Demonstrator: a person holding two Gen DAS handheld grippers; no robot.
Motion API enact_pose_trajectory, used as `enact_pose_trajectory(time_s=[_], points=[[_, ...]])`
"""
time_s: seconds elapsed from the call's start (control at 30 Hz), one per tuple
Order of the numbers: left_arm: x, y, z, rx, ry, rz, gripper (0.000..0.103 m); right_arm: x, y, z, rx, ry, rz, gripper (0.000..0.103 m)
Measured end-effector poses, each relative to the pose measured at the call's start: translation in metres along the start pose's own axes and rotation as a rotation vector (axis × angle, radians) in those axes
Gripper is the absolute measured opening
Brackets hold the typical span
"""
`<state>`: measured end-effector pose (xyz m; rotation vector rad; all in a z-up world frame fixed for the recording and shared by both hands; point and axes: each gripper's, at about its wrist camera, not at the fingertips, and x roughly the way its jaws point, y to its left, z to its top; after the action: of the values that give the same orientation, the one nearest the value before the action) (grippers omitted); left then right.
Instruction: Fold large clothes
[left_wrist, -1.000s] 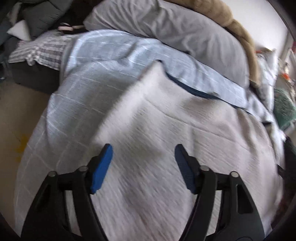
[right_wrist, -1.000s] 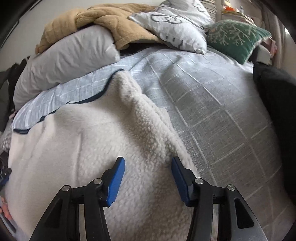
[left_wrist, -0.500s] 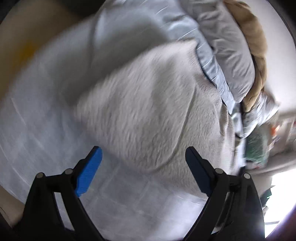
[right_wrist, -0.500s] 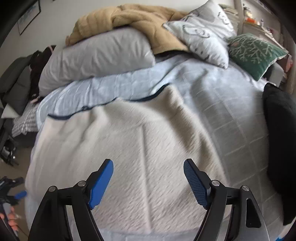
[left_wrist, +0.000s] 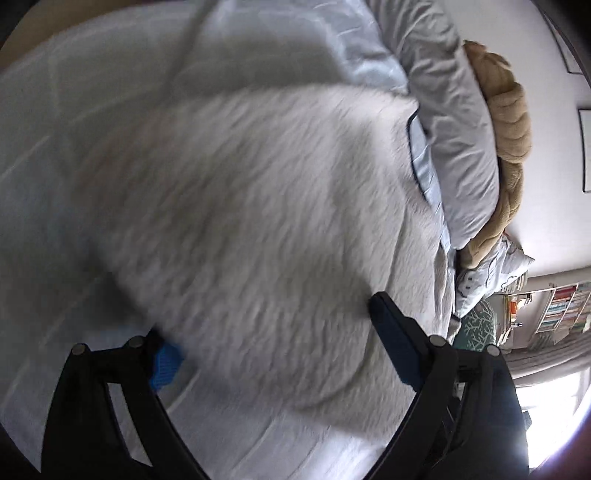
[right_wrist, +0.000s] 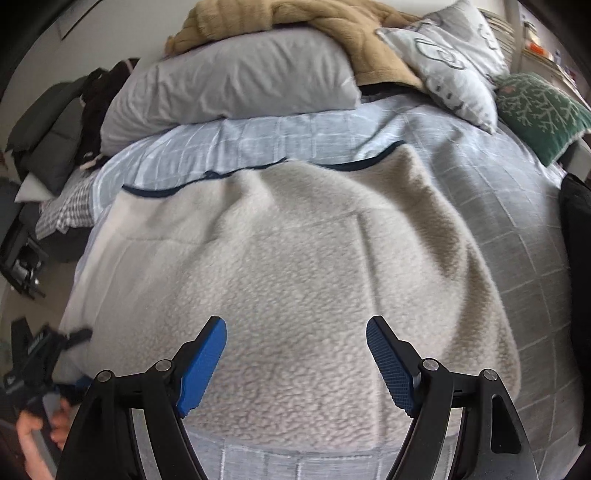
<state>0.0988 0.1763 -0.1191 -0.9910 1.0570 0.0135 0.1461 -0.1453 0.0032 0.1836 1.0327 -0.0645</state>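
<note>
A cream fleece garment (right_wrist: 295, 258) with a navy-trimmed edge lies spread flat on the grey-blue checked bedcover (right_wrist: 517, 229). My right gripper (right_wrist: 297, 363) hovers over its near half, jaws wide and nothing between the blue pads. In the left wrist view the fleece (left_wrist: 258, 206) is blurred and fills the middle. My left gripper (left_wrist: 277, 350) stands open low at its near edge. One blue pad (left_wrist: 166, 363) is partly tucked behind the fleece's edge, and neither pad presses on it. The right wrist view shows the left gripper (right_wrist: 40, 354) at the far left, held by a hand (right_wrist: 37, 432).
A grey pillow (right_wrist: 236, 81), a tan blanket (right_wrist: 295, 14), a patterned pillow (right_wrist: 450, 55) and a green cushion (right_wrist: 539, 110) are piled at the bed's head. Dark clothes (right_wrist: 55, 125) lie off the left side. A black object (right_wrist: 576, 258) sits at the right edge.
The right gripper let go of the raised fleece, opened wide and drew back and up; the fleece now lies flat. The left gripper rolled, widened and sank toward the fleece's edge.
</note>
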Motion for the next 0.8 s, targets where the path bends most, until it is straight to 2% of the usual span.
enact_pose_trajectory(time_s=[0.03,0.1,0.13,0.17,0.2,0.23,0.27,0.3,0.37,0.43,0.53,0.63,0.8], points=[[0.002,-0.002,0.002,0.001,-0.024,-0.008,0.088,0.001,0.004,-0.001,-0.011,0.000,0.008,0.080],[0.001,0.000,0.004,-0.005,-0.062,-0.010,0.067,0.003,0.015,-0.003,-0.034,-0.008,0.043,0.074],[-0.001,0.002,0.005,-0.010,-0.078,-0.015,0.061,0.003,0.021,-0.004,-0.045,-0.019,0.074,0.065],[-0.004,0.002,0.005,-0.007,-0.087,-0.016,0.052,0.005,0.028,-0.005,-0.058,-0.024,0.097,0.060],[-0.007,-0.004,0.004,0.011,-0.106,-0.012,0.040,0.007,0.034,-0.006,-0.072,-0.022,0.108,0.049],[-0.015,-0.009,0.004,0.039,-0.135,-0.014,0.038,0.011,0.039,-0.008,-0.088,-0.013,0.117,0.037],[-0.023,-0.018,0.004,0.080,-0.162,-0.017,0.036,0.015,0.044,-0.009,-0.097,-0.001,0.123,0.031],[-0.031,-0.028,0.001,0.123,-0.194,-0.033,0.034,0.023,0.049,-0.011,-0.106,0.023,0.130,0.020],[-0.045,-0.048,-0.004,0.221,-0.242,-0.060,0.032,0.043,0.057,-0.016,-0.111,0.067,0.132,0.017],[-0.059,-0.074,-0.017,0.361,-0.297,-0.084,0.032,0.062,0.060,-0.020,-0.093,0.101,0.140,0.017],[-0.071,-0.109,-0.038,0.534,-0.354,-0.129,0.032,0.078,0.059,-0.020,-0.074,0.093,0.153,0.017],[-0.075,-0.140,-0.058,0.644,-0.362,-0.199,0.032,0.082,0.054,-0.018,-0.055,0.096,0.183,0.017],[-0.065,-0.184,-0.097,0.831,-0.329,-0.283,0.032,0.085,0.026,-0.014,0.061,0.134,0.333,0.017]])
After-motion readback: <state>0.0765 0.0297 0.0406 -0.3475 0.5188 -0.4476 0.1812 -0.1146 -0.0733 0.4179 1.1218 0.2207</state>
